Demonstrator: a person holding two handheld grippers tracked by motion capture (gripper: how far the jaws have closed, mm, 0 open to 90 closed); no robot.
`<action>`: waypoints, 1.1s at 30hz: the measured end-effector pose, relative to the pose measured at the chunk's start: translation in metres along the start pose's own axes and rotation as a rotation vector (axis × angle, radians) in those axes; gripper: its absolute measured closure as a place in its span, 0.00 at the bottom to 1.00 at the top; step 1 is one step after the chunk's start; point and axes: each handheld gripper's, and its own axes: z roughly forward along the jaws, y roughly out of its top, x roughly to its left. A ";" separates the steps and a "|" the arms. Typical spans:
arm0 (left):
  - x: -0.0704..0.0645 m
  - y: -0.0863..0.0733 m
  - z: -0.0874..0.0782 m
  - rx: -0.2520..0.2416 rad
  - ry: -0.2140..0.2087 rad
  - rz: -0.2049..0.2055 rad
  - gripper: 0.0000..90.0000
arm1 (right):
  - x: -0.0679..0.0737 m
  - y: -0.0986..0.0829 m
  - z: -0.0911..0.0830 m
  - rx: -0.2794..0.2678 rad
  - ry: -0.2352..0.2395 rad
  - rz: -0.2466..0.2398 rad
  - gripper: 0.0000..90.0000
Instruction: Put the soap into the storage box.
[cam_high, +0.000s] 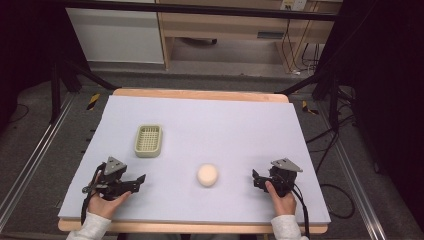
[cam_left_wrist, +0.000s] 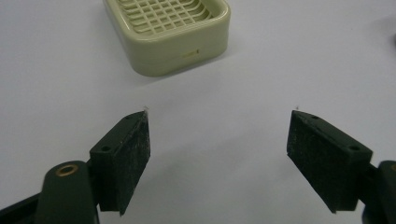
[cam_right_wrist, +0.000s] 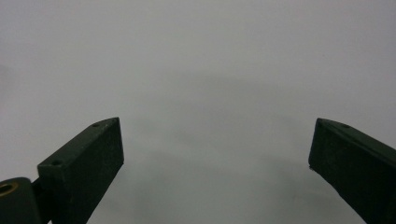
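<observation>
Both tools are sitting low at the near edge of the surface (cam_high: 200, 120), jaws spread wide, gripping nothing. I'm aiming my left tool (cam_left_wrist: 217, 140) at the soap dish (cam_left_wrist: 170, 32) ahead, while my right tool (cam_right_wrist: 215, 154) is facing bare surface, the round soap (cam_high: 207, 175) lying between them.

Your high view looked forward and down on the whole table (cam_high: 200, 125). Your left gripper view sat low and close, facing the tray (cam_left_wrist: 168, 44), which the high view (cam_high: 148, 140) shared. Your right gripper view faced bare tabletop closely.
</observation>
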 end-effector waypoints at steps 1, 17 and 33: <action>-0.001 0.000 0.000 0.001 -0.008 -0.006 0.24 | 0.000 0.000 0.000 0.000 0.000 0.001 0.04; -0.018 0.009 0.001 -0.011 -0.035 0.028 0.24 | 0.000 0.000 0.000 0.004 0.000 0.004 0.04; -0.036 0.024 0.006 -0.021 -0.072 0.042 0.24 | -0.001 0.000 0.000 0.001 0.003 0.010 0.04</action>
